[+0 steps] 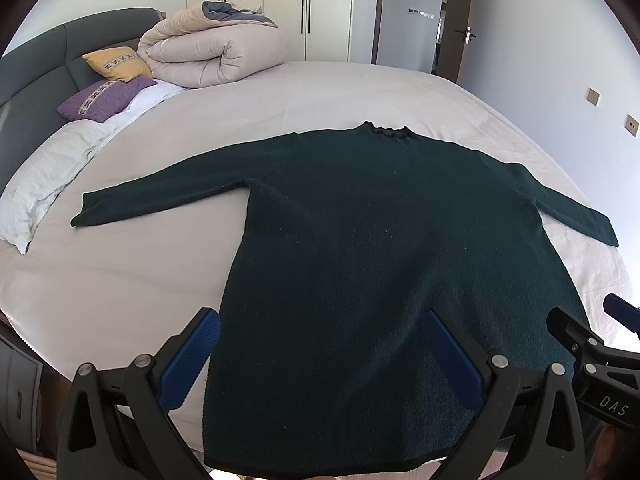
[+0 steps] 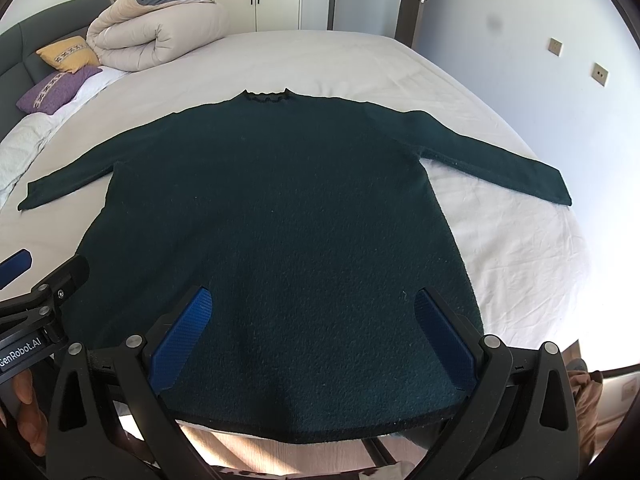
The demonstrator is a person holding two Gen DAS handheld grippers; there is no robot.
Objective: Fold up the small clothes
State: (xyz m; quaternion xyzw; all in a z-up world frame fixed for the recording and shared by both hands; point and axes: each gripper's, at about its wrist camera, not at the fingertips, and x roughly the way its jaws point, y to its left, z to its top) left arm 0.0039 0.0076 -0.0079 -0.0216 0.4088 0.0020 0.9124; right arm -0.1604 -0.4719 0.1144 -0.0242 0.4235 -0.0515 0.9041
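A dark green knitted sweater (image 1: 380, 240) lies flat on the white bed sheet (image 1: 140, 280), collar at the far end, both sleeves spread out to the sides, hem at the near bed edge. It also shows in the right wrist view (image 2: 272, 208). My left gripper (image 1: 320, 340) is open and empty, held above the hem's left part. My right gripper (image 2: 312, 320) is open and empty, above the hem's right part. The right gripper shows at the right edge of the left wrist view (image 1: 588, 340), and the left gripper shows at the left edge of the right wrist view (image 2: 44, 276).
A rolled beige duvet (image 1: 208, 52), a yellow pillow (image 1: 118, 64) and a purple pillow (image 1: 102, 98) lie at the head of the bed by the dark headboard (image 1: 36, 72). A white pillow (image 1: 44, 188) lies left. Wardrobe doors (image 1: 280, 4) and a door stand behind.
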